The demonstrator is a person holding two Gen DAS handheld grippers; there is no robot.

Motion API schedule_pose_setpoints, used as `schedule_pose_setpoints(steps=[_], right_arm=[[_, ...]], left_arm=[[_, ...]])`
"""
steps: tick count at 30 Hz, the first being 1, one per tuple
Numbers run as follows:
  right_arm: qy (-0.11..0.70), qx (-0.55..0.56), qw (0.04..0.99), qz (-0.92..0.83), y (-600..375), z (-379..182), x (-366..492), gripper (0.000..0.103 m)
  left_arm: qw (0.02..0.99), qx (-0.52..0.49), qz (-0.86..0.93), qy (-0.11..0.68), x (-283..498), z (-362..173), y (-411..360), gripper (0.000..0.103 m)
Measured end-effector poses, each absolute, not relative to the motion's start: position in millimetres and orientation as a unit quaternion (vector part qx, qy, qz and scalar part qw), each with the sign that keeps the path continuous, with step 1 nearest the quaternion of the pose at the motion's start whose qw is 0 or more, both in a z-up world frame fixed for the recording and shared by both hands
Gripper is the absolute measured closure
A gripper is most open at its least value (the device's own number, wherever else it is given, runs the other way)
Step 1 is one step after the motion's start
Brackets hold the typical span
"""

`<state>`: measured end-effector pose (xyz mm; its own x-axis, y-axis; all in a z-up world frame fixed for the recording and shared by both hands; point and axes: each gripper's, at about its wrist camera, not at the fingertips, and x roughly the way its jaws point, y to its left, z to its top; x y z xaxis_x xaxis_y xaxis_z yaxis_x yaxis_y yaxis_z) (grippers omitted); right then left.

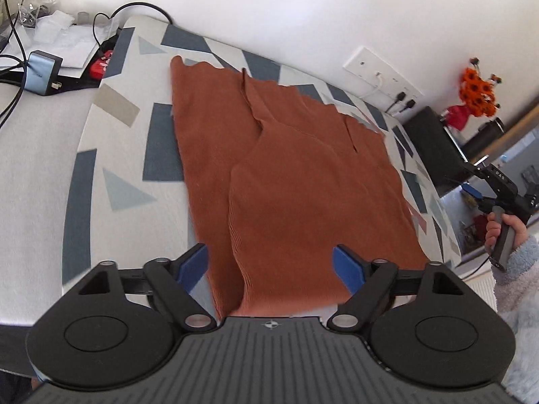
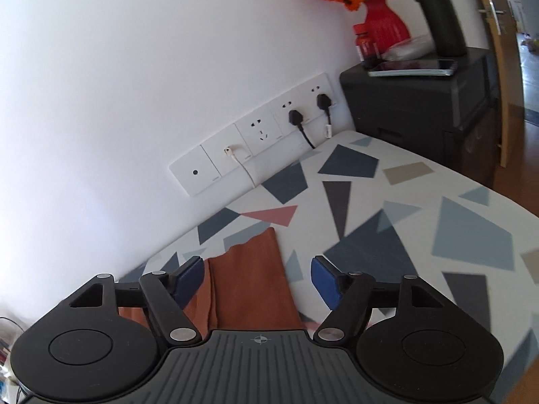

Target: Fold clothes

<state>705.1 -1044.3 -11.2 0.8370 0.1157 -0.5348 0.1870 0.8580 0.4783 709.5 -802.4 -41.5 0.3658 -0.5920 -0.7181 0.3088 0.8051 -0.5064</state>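
A rust-orange ribbed garment (image 1: 286, 175) lies spread on the patterned table cover (image 1: 118, 168), with one layer folded over the other. My left gripper (image 1: 269, 269) is open, its blue pads on either side of the garment's near edge, holding nothing. My right gripper (image 2: 257, 281) is open above a corner of the same orange garment (image 2: 252, 286), holding nothing. The right gripper also shows at the far right of the left wrist view (image 1: 471, 192), held in a hand.
A white wall with a socket strip (image 2: 252, 141) and plugged cables runs behind the table. A black cabinet (image 2: 421, 101) carries a red vase of orange flowers (image 2: 380, 23) and a tablet. Cables, a charger (image 1: 42, 72) and papers lie at the left end.
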Motion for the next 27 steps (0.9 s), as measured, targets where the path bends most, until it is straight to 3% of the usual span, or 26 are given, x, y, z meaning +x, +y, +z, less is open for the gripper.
schedule_pose_setpoints(steps=[8, 16, 18, 27], right_arm=[[0.36, 0.223, 0.905, -0.028, -1009.7, -62.6, 632.7, 0.04], [0.423, 0.208, 0.882, -0.008, -976.9, -102.0, 624.5, 0.045], [0.43, 0.208, 0.878, 0.002, -974.2, -105.3, 624.0, 0.058], [0.435, 0.232, 0.87, -0.009, -983.3, -111.7, 621.7, 0.063]], left_arm=[[0.805, -0.053, -0.337, 0.485, 686.9, -87.1, -849.5, 0.016], [0.794, -0.048, -0.372, 0.479, 673.6, -99.2, -853.7, 0.018], [0.79, -0.04, -0.385, 0.475, 669.2, -97.7, -851.4, 0.018], [0.76, -0.137, -0.374, 0.513, 697.7, -125.7, -840.4, 0.018]])
